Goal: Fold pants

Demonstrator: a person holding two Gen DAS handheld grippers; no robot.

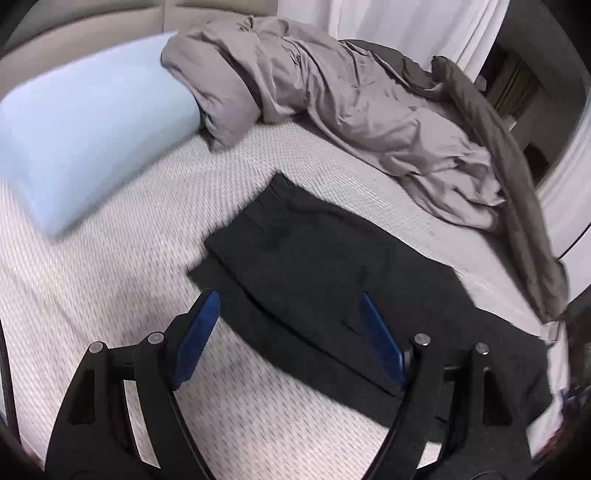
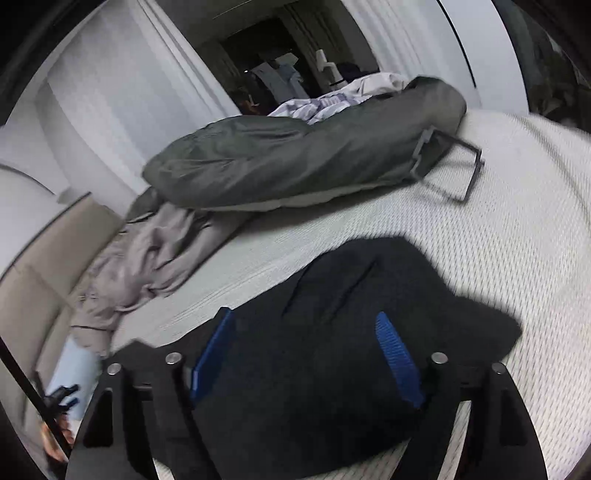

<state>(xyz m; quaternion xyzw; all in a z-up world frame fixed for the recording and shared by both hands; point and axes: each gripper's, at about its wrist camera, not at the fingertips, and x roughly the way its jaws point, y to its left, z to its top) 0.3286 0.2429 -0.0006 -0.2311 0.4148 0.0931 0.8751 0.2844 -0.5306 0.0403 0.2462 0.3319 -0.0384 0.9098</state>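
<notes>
Black pants (image 1: 314, 266) lie folded on the white ribbed bed cover (image 1: 110, 295), one layer over another. My left gripper (image 1: 290, 299) hovers over their near edge, jaws wide apart, blue pads (image 1: 199, 332) clear of the cloth. In the right wrist view the same black pants (image 2: 351, 295) spread out under my right gripper (image 2: 304, 317), which is open too, with nothing pressed between its blue pads (image 2: 399, 358).
A pale blue pillow (image 1: 92, 140) lies at the left. A crumpled taupe duvet (image 1: 351, 99) runs along the far side of the bed, with a dark grey-green one (image 2: 303, 158) and a grey frame (image 2: 450, 166) beside it. White curtains (image 1: 406, 22) hang behind.
</notes>
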